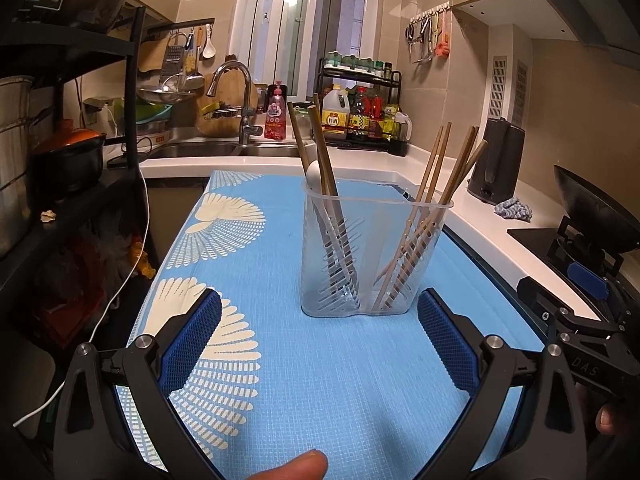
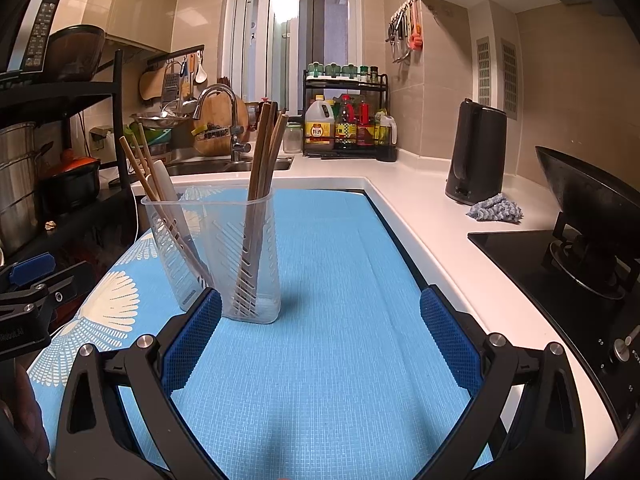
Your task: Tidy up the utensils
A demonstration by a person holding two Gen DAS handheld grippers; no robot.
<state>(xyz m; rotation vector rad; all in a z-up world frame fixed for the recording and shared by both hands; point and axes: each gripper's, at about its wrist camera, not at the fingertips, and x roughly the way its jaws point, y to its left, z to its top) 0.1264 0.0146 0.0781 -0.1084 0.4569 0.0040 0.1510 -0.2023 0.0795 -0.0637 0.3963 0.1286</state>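
Tabletop (image 1: 492,216) carries a blue mat (image 1: 320,360); on it, at twelve o'clock from the left hand-held gripper (image 1: 320,320), stands a clear slotted holder (image 1: 372,248). Chopsticks (image 1: 432,208) inside lean toward one o'clock, others (image 1: 320,152) toward eleven beside a white spoon (image 1: 314,176). Both the left and the right hand-held gripper (image 2: 320,320) gape, empty.
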